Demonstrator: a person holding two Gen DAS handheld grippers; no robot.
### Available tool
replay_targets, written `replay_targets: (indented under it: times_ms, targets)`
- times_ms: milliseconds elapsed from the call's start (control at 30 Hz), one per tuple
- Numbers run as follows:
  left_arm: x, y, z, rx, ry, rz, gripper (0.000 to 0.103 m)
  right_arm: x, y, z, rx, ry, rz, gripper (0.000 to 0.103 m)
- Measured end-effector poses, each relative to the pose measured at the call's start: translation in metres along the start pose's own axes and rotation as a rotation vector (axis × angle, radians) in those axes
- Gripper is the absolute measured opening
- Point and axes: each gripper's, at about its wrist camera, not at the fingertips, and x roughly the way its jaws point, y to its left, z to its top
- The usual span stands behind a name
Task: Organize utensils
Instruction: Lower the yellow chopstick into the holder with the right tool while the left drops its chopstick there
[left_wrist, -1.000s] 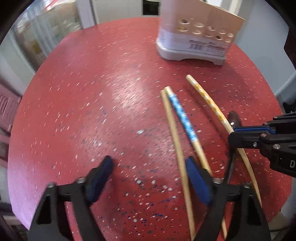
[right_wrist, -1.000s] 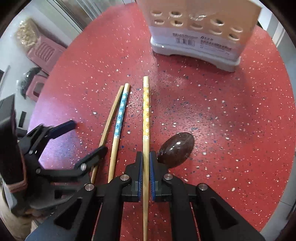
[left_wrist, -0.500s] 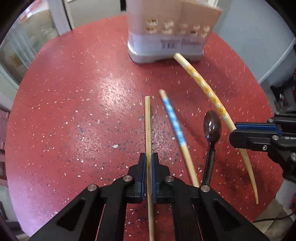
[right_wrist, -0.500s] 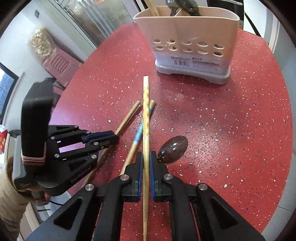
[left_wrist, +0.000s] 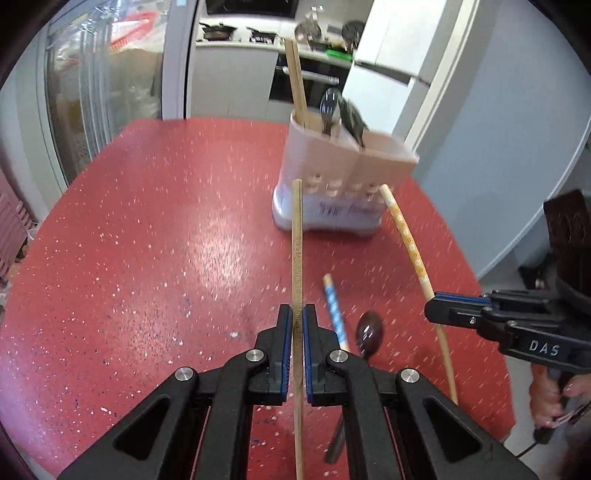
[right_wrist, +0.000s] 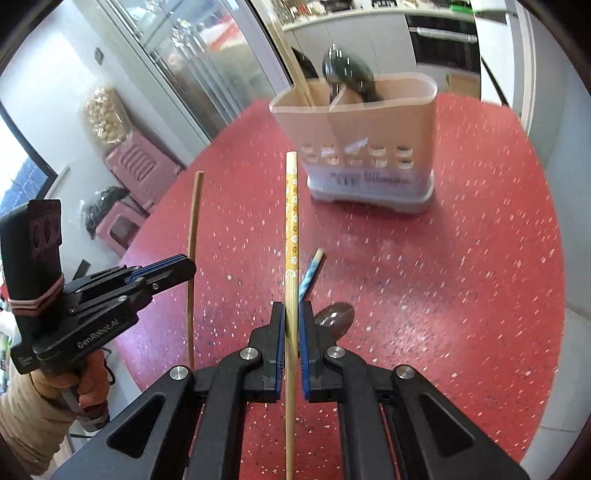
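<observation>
Left gripper: jaws pinching the plain wooden chopstick, stick lifted clear of the red desk. Right gripper: jaws pinching the yellow-patterned chopstick, also off the desk.

Key relation: both sticks run lengthwise straight out from their jaws, far tips pointing toward the pink utensil holder, which stands at the far side of the desk, slightly right of each stick's line. Holder mouth is above the tips, so my judgement is each stick needs raising and tipping toward upright before it can drop in. Neither hand is clearly nearer.

Holder contents: two chopsticks in the left compartment, dark spoons in the next; a divider sits between.

On the desk, near side: blue-patterned chopstick and a dark spoon, lying between the two grippers.

Room: open desk ahead of both. Desk's right edge is near the holder.
</observation>
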Motion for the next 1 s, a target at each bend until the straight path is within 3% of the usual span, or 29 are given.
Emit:
replay_targets:
  times_ms: [567, 1000]
  targets:
    - [-0.069, -0.007, 0.063, -0.035, -0.227, -0.081, 0.034, -0.050, -0.009, 0.044, 0.029, -0.179, -0.010, 0.008]
    - [-0.095, -0.013, 0.134, -0.021, -0.286, -0.107, 0.034, -0.070, -0.010, 0.101, -0.006, -0.252, -0.014, 0.008]
